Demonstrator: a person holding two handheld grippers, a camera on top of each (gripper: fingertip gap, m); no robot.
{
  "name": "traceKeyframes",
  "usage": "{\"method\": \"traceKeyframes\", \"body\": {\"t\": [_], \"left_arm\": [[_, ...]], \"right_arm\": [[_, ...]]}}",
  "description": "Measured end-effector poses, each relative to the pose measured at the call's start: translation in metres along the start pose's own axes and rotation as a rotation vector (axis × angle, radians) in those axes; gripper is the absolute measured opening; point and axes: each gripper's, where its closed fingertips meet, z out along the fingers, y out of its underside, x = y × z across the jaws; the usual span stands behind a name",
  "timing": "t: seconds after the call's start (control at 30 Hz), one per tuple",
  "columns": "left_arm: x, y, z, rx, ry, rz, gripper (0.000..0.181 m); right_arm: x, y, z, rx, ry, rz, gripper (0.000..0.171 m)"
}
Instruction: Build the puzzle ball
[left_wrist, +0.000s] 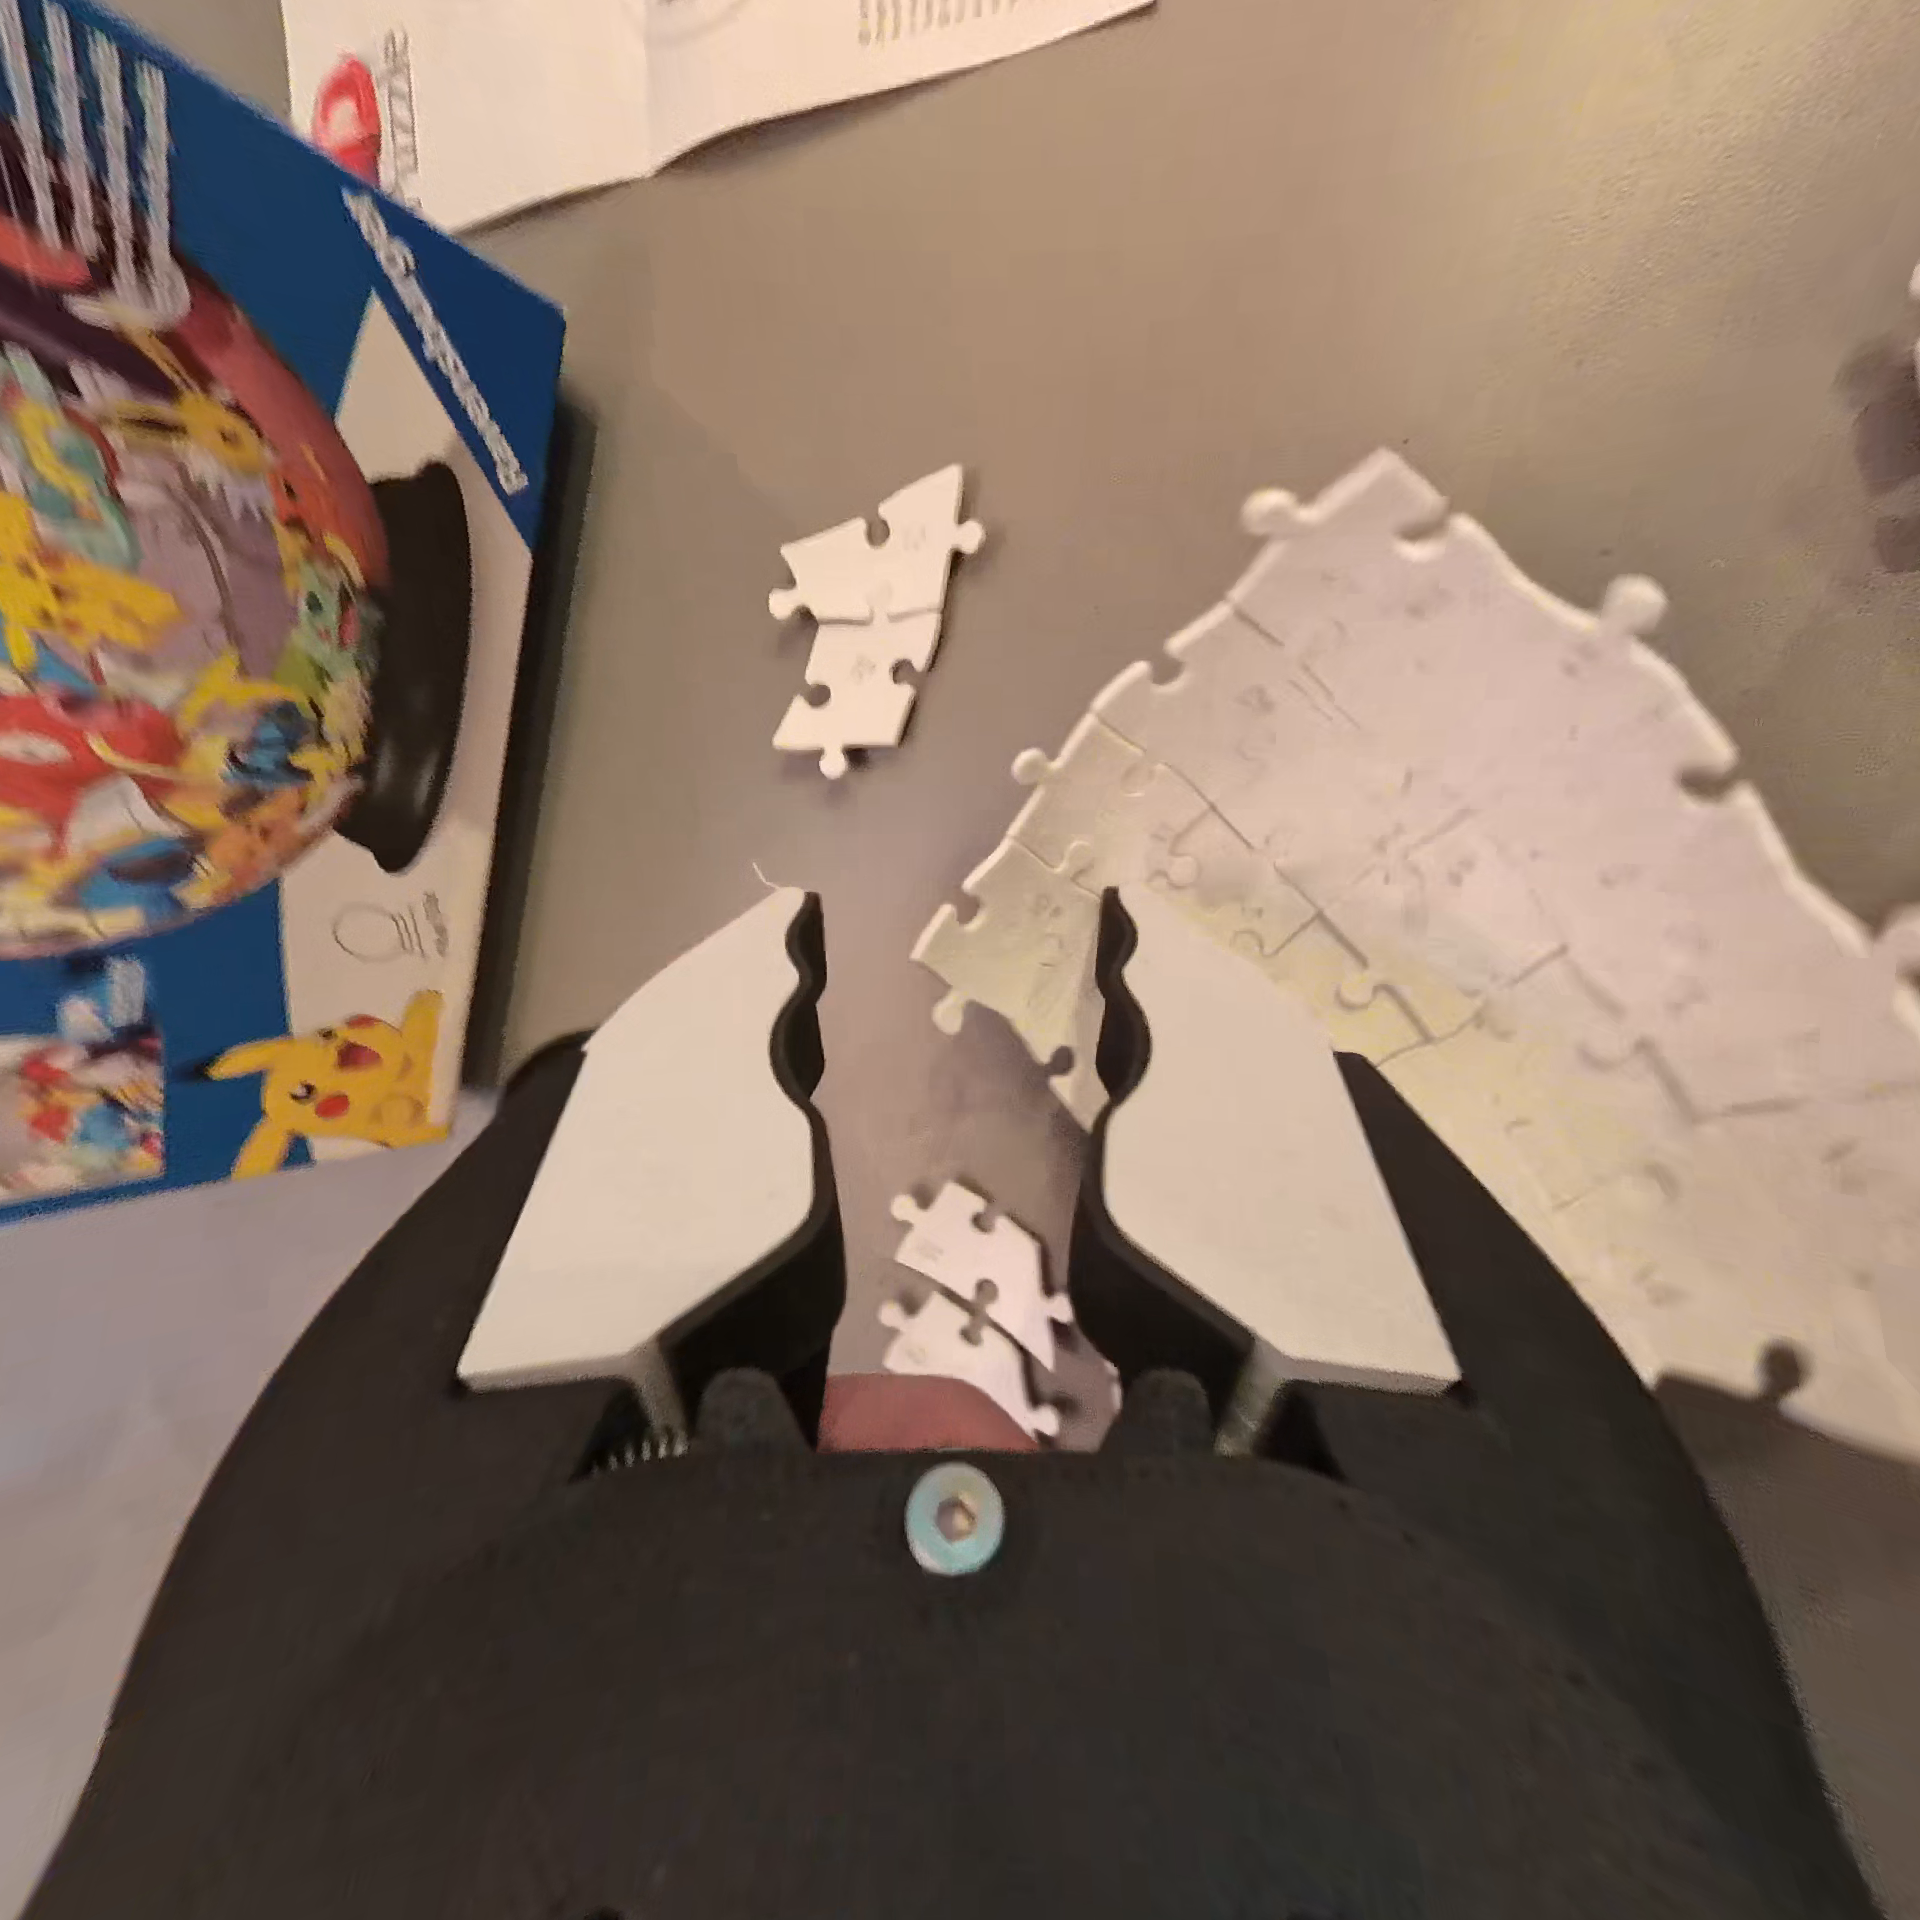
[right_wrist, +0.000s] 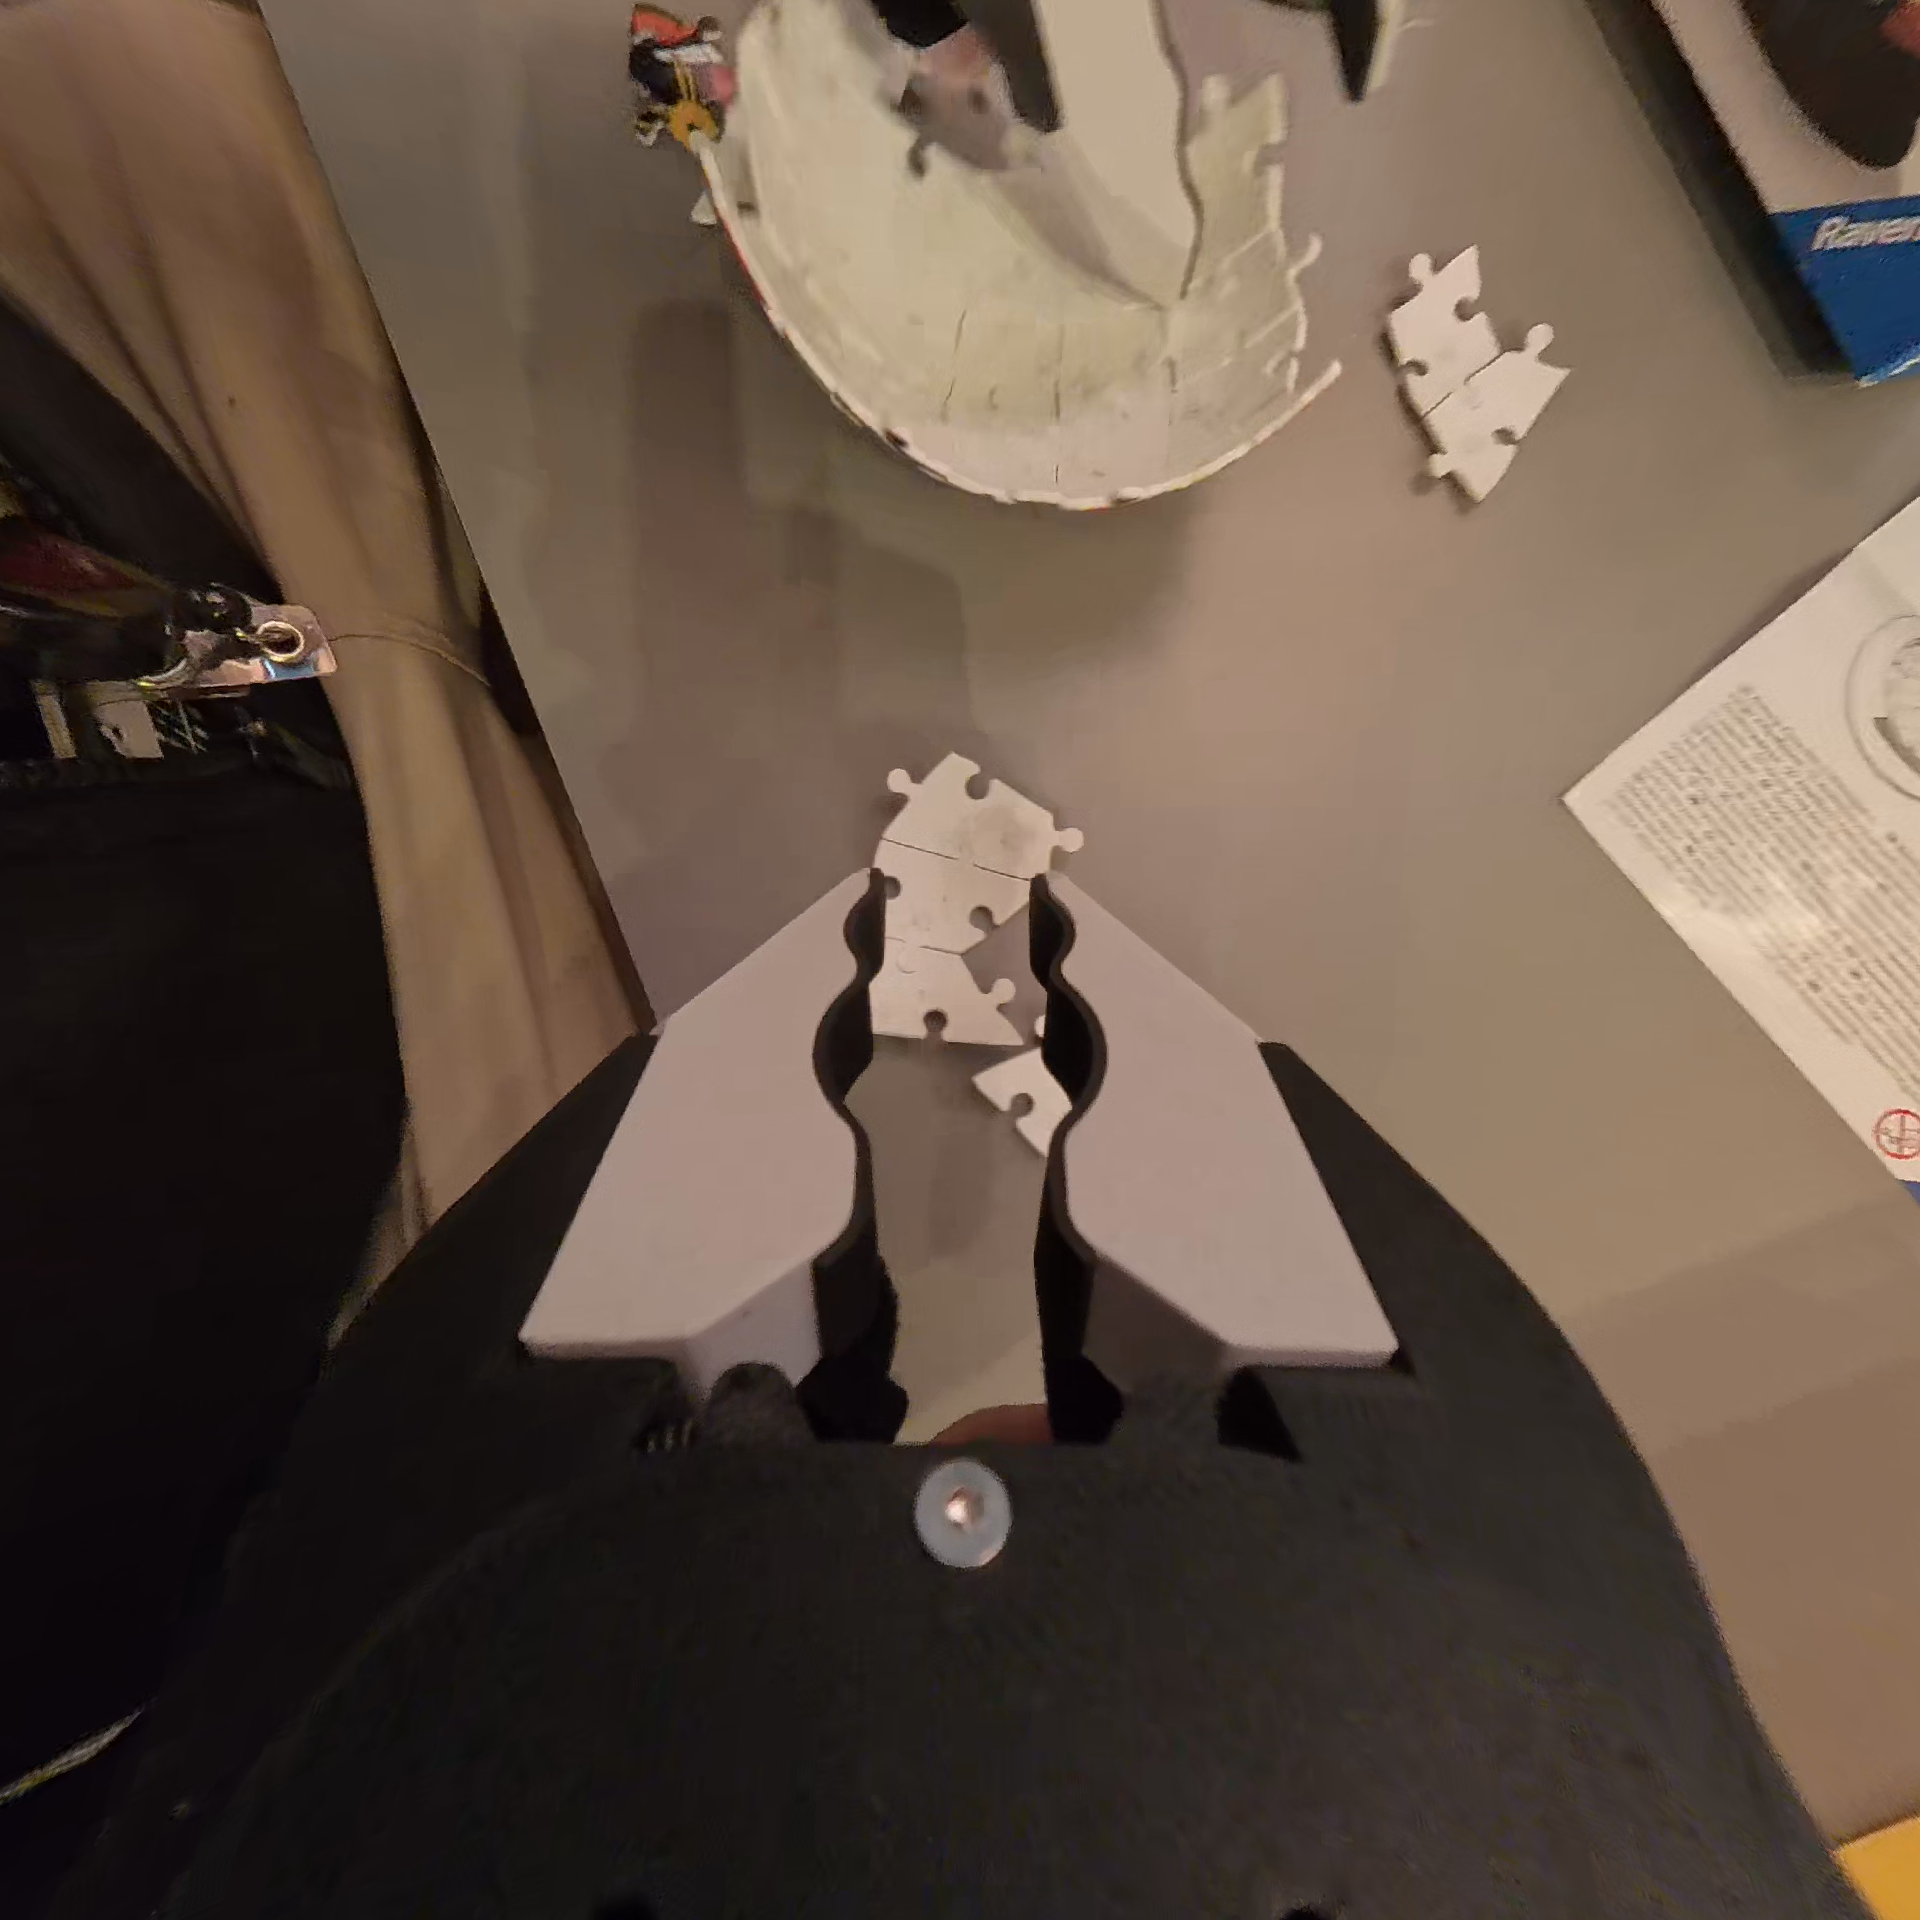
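The left gripper (left_wrist: 961, 914) has its jaws released, a wide gap between the fingers, gripping nothing. It points down and forward over the grey desk (left_wrist: 1143, 312). Low in the gap, near the gripper's body, lies a short strip (left_wrist: 977, 1288) of joined white pieces. The right finger overlaps the near corner of the shell (left_wrist: 1403, 883), a large curved sheet of joined pieces filling the right of the frame; whether they touch cannot be told. Past the tips, above centre, lies a pair (left_wrist: 868, 634) of joined pieces. The box (left_wrist: 260, 623) stands at the left edge, a leaflet (left_wrist: 623, 83) at the top.

The right gripper (right_wrist: 954, 883) is likewise released, jaws moderately apart and holding nothing, aimed down at the desk. A chain (right_wrist: 961, 894) of white pieces lies between and just beyond its tips, with a loose piece (right_wrist: 1023, 1091) beside the right finger. The shell sits well apart at top centre.
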Motion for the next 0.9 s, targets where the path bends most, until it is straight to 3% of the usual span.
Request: {"method": "traceKeyframes", "body": {"t": [0.2, 0.37, 0.63, 0.8, 0.9], "left_arm": [[0.004, -0.009, 0.003, -0.054, 0.015, 0.158, 0.051], [0.007, -0.013, 0.000, -0.044, -0.015, 0.224, 0.051], [0.004, -0.027, -0.039, 0.010, -0.114, 0.231, 0.047], [0.054, -0.042, -0.058, 0.077, 0.030, 0.050, 0.044], [0.082, -0.038, -0.052, 0.035, 0.050, 0.059, 0.043]], "right_arm": [[0.001, 0.018, 0.024, -0.106, 0.084, 0.008, 0.042], [0.009, 0.012, 0.029, -0.064, 0.073, 0.054, 0.045], [0.020, 0.013, 0.034, -0.068, 0.039, 0.089, 0.028], [0.023, 0.011, 0.036, -0.051, 0.017, 0.123, 0.021], [0.026, 0.011, 0.036, -0.049, 0.011, 0.130, 0.016]]}}
